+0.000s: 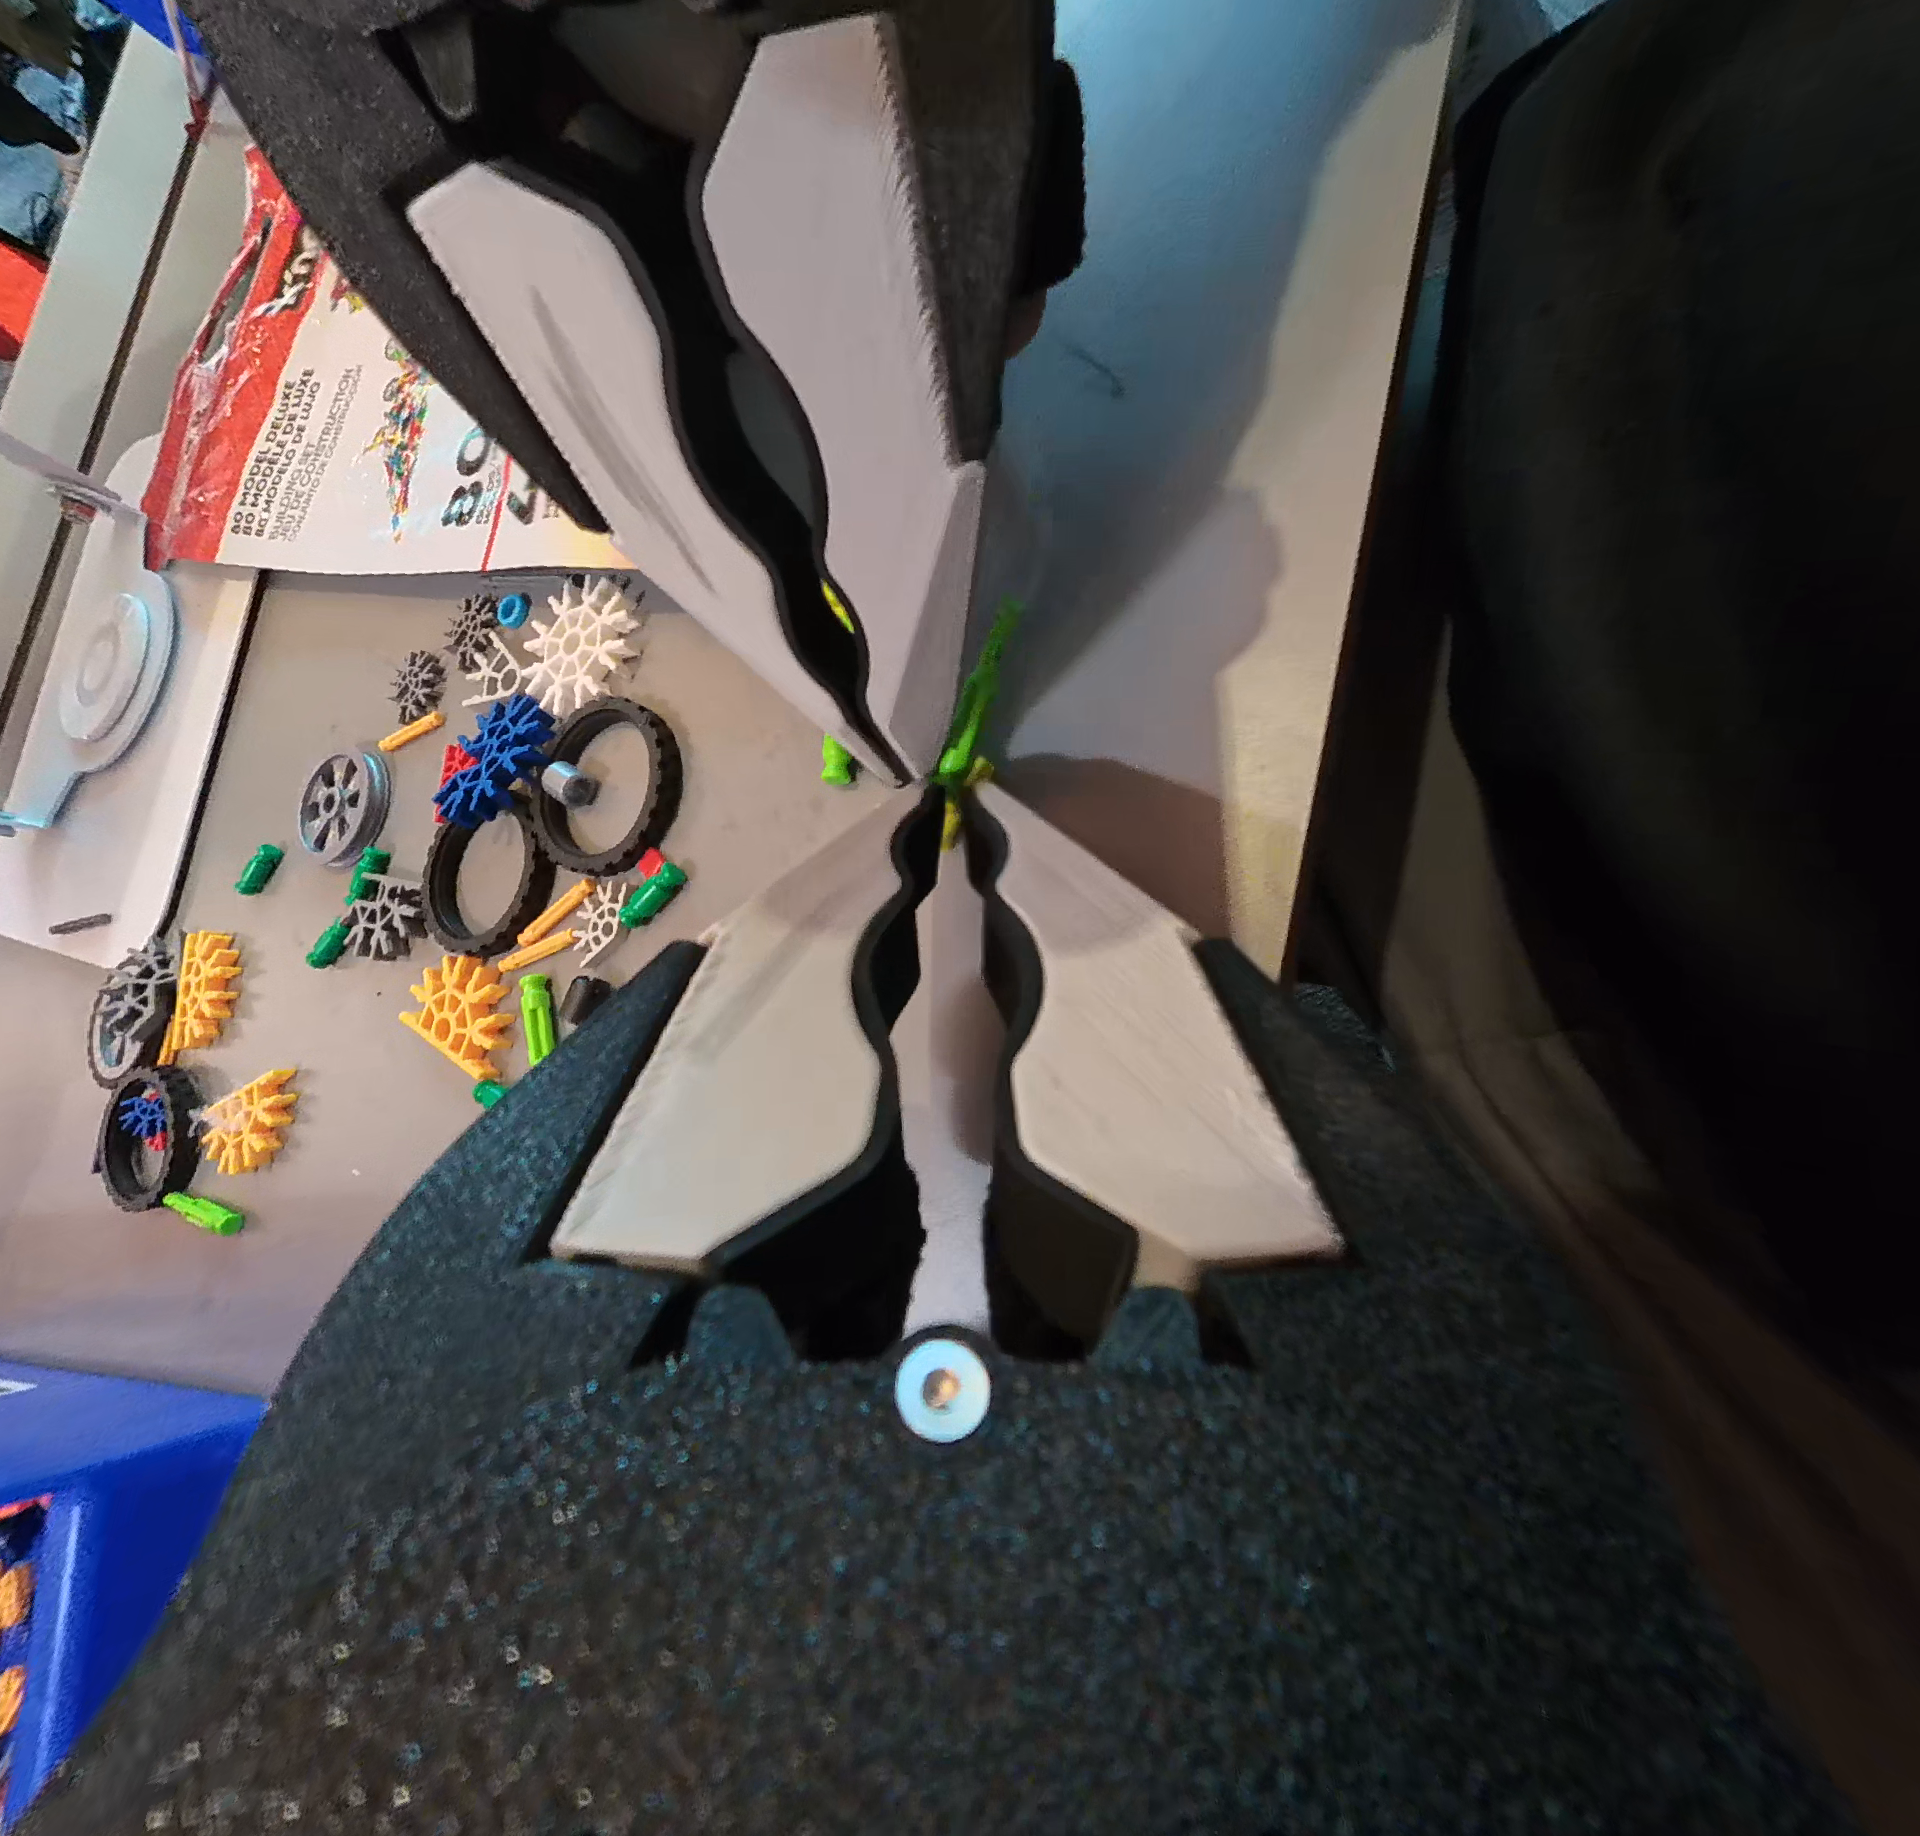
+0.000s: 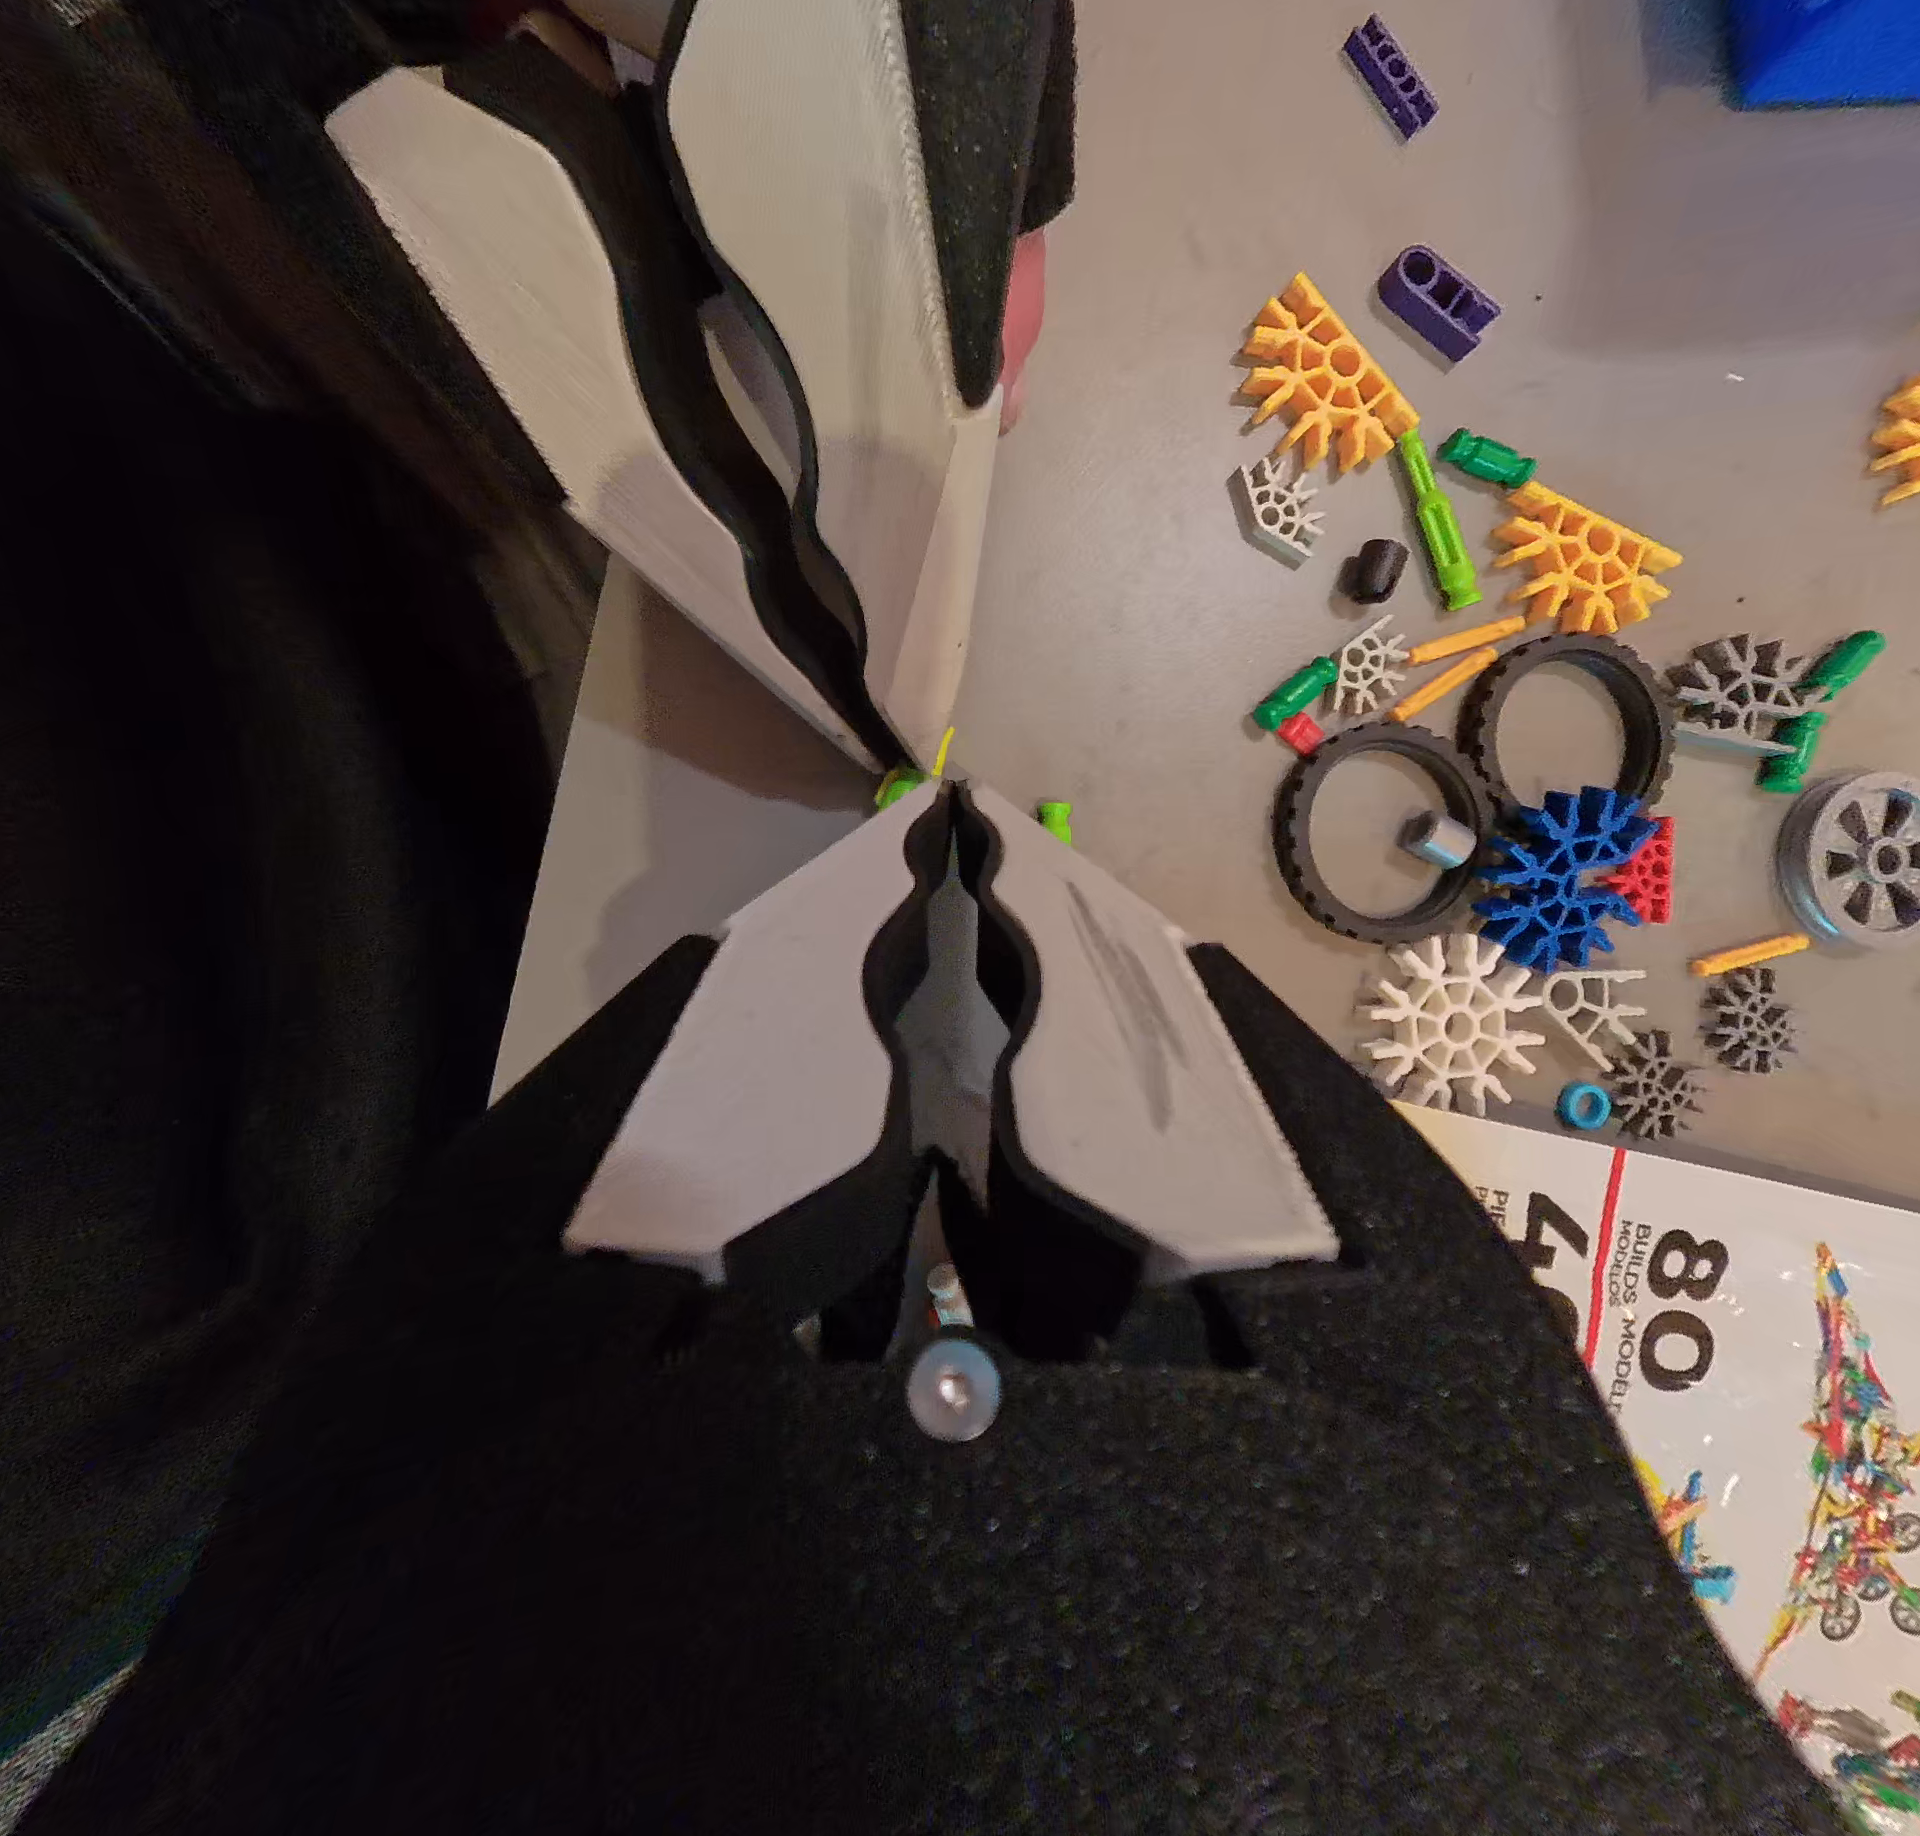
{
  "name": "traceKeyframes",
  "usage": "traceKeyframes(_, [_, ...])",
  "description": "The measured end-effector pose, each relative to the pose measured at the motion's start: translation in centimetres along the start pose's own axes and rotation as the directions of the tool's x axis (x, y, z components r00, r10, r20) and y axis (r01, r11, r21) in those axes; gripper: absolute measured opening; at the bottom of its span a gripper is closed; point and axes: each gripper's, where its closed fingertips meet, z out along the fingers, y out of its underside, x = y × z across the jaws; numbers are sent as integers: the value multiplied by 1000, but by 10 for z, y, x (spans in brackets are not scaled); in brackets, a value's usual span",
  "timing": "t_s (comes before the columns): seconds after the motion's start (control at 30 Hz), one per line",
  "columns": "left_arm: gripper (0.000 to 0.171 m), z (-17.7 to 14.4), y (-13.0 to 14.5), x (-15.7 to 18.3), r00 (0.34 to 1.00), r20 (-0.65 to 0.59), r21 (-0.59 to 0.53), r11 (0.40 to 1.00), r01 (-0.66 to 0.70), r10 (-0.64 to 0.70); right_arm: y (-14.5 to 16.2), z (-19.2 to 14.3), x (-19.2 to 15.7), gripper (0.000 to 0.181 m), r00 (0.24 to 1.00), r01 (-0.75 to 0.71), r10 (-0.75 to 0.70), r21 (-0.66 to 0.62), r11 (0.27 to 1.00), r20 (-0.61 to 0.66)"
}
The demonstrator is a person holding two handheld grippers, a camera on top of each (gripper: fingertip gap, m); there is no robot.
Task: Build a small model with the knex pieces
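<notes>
- Mostly hidden, a lime-green rod piece (image 1: pixel 971 716) is pinched at frame centre between the tip-to-tip left gripper (image 1: pixel 940 799) and right gripper (image 2: pixel 940 789), both pressed together.
- Printed writing is borne by a red-and-white box (image 1: pixel 301 415) at upper left.

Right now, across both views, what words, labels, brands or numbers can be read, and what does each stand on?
Red and white cardboard box: large numerals, a logo and small print lines, legible in part; I do not transcribe writing.
Purple connector: raised marks, too blurred to read.
Second purple connector: raised marks, too blurred to read.
Black tyres, blue bin: no writing visible.
</notes>
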Motion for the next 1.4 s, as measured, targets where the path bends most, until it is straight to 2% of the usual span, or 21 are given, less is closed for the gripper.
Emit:
traceKeyframes(0.23, [0,2,5,-2,1000,25,-27,1000,-8,9,-4,-15,7,0,998,-43,44,54,998,-35])
traceKeyframes(0.37, [0,4,3,-3,999,33,-29,999,-19,20,-7,-18,-6,0,999,-48,47,58,997,9])
traceKeyframes(0.53, [4,-2,5,-10,999,52,-28,1000,1,0,-2,-30,7,0,992,-105,111,90,990,-59])
traceKeyframes(0.67, [7,-9,12,-42,993,112,-41,999,34,-29,8,-41,0,3,984,-164,170,120,979,-47])
traceKeyframes(0.8, [13,0,18,-66,994,110,-79,996,37,-29,21,-35,-11,12,983,-169,174,80,982,-57])
traceKeyframes(0.97, [11,20,25,-63,999,31,-139,990,-8,12,19,-40,-9,12,978,-184,194,127,975,-73])
traceKeyframes(1.03, [4,23,24,-61,1000,18,-138,990,-3,5,20,-41,-8,11,978,-183,194,135,974,-73])
traceKeyframes(1.2, [3,25,23,-62,997,10,-130,989,76,-75,20,-36,-8,11,979,-184,196,158,970,-62])
traceKeyframes(1.4, [3,22,23,-59,985,68,-88,983,162,-157,15,-44,3,11,962,-244,266,242,939,-62])
